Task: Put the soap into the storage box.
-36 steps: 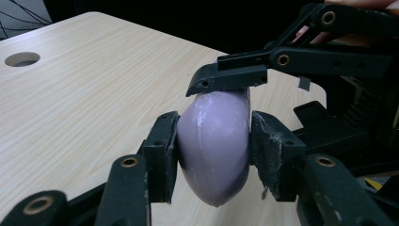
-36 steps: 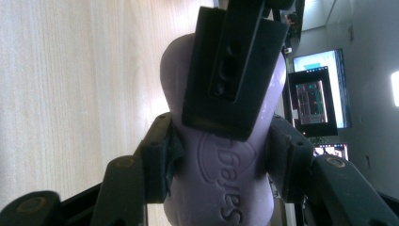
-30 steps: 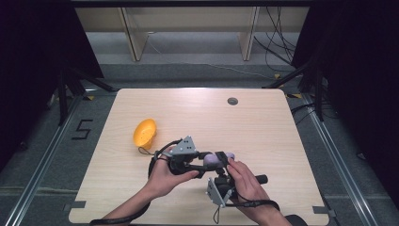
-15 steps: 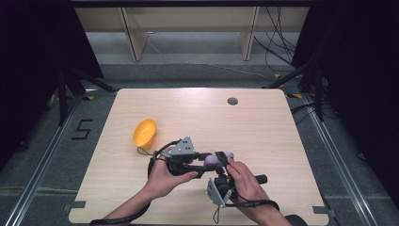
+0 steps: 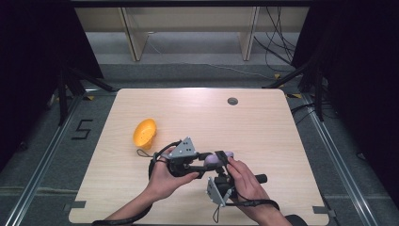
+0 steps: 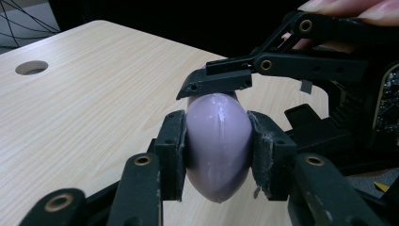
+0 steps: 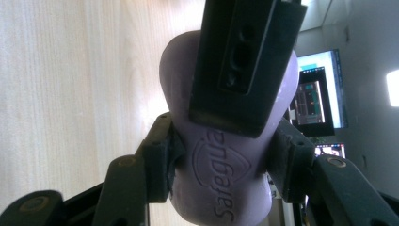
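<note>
Left gripper (image 6: 217, 155) clamped on the pale purple oval bar of soap (image 6: 219, 146), one jaw on each narrow side. Right gripper (image 7: 221, 150) pinching the same bar across its waist, the embossed lettering facing its camera. In the high view, soap (image 5: 212, 159) held between both grippers, left gripper (image 5: 207, 160) and right gripper (image 5: 221, 162) meeting just above the light wooden bench (image 5: 263, 136), near its front edge. Judged as mid-handover: pick-up done, bar lifted and shared by two grips at once; release by one side and any set-down not yet done. Orange oval dish (image 5: 144, 133) lying well apart to the left, nothing in it visible; perhaps the destination, though impossible to tell.
</note>
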`<state>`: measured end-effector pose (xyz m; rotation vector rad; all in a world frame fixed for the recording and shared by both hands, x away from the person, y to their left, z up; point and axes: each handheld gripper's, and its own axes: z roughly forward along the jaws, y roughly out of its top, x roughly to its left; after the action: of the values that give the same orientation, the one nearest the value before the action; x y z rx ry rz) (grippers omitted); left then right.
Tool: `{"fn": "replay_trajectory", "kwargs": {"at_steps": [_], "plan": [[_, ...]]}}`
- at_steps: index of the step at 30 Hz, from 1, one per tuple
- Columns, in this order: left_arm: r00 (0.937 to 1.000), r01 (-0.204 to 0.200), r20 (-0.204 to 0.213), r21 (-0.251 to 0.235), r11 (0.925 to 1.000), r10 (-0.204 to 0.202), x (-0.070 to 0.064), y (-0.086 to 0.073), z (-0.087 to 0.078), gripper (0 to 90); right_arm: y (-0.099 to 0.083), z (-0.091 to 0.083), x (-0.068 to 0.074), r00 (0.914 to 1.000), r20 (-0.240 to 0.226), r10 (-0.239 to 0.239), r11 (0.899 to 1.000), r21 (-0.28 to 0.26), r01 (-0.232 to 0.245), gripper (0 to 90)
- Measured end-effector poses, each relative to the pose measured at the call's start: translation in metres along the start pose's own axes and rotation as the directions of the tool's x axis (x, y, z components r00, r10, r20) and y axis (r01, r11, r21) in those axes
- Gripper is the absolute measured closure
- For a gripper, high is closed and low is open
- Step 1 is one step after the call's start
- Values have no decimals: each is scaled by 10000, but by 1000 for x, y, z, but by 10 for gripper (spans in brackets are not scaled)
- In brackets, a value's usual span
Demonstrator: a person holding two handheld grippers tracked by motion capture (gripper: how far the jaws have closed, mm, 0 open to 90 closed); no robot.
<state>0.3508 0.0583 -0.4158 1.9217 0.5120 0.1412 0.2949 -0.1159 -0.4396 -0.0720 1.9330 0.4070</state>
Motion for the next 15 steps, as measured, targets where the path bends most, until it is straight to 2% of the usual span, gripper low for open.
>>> {"fn": "replay_trajectory", "kwargs": {"at_steps": [5,8,10,11,13,14,15], "plan": [[9996,-248,-160,99,9996,250,-1,0,-1,592,0,2,1,10000,-67,0,10000,83,1,489],[9996,-194,-209,46,9998,195,0,2,-2,592,-2,3,-1,10000,6,10,9996,284,-10,428],[9990,-200,-396,115,9997,204,1,3,-3,592,-4,5,-1,9999,-13,131,9990,425,-130,393],[9984,-427,-375,143,9990,432,3,3,-4,593,-5,5,-1,9999,-41,139,9988,461,-137,370],[9985,-179,-517,103,9998,184,2,2,-4,592,-5,6,-1,9999,-69,115,9988,482,-112,363],[9977,-418,-536,113,9991,424,3,2,-5,592,-5,6,-1,9999,-53,89,9987,506,-86,351],[9979,-240,-600,65,9997,243,2,2,-5,592,-6,6,-1,10000,-54,19,9987,511,-16,343]]}}
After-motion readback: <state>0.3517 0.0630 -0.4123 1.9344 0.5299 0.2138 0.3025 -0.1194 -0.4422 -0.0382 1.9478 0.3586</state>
